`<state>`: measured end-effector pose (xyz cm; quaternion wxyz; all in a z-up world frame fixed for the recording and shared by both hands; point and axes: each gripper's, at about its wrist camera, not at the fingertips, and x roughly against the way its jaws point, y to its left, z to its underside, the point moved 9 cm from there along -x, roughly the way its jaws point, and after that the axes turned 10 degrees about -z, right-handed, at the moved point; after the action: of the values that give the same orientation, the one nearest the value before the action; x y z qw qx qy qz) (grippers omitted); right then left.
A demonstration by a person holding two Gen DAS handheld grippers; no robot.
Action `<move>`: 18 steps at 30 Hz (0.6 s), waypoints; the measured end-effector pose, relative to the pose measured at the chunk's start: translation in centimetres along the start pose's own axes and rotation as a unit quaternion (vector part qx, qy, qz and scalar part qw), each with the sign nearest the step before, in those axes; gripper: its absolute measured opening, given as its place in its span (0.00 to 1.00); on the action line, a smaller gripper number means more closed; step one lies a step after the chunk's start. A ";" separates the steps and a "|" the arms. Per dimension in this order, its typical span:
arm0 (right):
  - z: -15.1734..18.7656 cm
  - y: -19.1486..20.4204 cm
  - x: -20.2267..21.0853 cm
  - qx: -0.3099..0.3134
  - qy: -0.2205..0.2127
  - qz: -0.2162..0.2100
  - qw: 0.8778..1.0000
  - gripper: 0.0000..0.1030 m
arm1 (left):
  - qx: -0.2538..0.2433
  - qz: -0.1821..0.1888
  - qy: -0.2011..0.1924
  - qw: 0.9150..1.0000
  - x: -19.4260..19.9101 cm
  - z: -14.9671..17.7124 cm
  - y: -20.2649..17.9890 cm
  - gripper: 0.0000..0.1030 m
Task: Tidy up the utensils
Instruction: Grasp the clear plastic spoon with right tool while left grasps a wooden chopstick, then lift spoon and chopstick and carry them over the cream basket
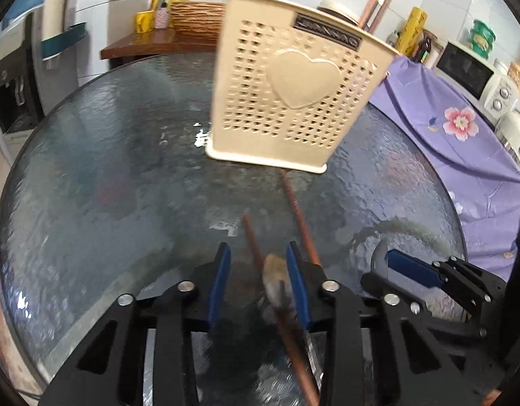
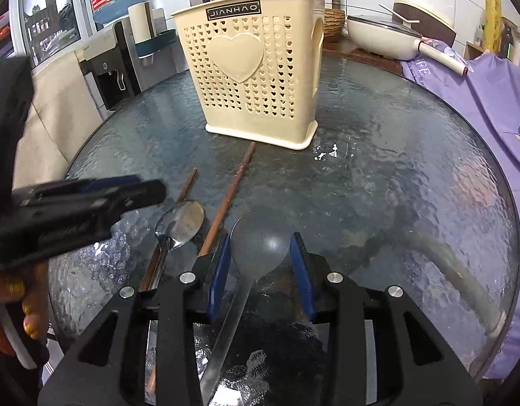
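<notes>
On the glass table, going left to right in the right wrist view, the left gripper hangs over a metal spoon and a thin chopstick; its jaws are partly open, the spoon's bowl lies between them against one pad, and I cannot tell whether it is pinched. A second chopstick lies just beside, running toward the cream basket. Next, the right gripper is partly open around a grey spoon, pads at the sides of the bowl, handle trailing back under the gripper; a firm hold is uncertain. Each spoon sits nearest its own gripper, long axis roughly toward the basket, labelled JIANHAO.
</notes>
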<state>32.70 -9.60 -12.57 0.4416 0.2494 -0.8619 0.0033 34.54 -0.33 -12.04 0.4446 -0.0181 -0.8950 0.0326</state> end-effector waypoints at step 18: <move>-0.2 -0.3 0.3 0.000 -0.002 -0.007 1.000 0.36 | -0.085 -0.066 0.027 0.994 -2.6 -0.2 -1.8 0.07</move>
<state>32.86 -9.96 -12.30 0.4396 0.2552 -0.8611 -0.0006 36.25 -2.29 -13.82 0.4663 0.0023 -0.8816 -0.0734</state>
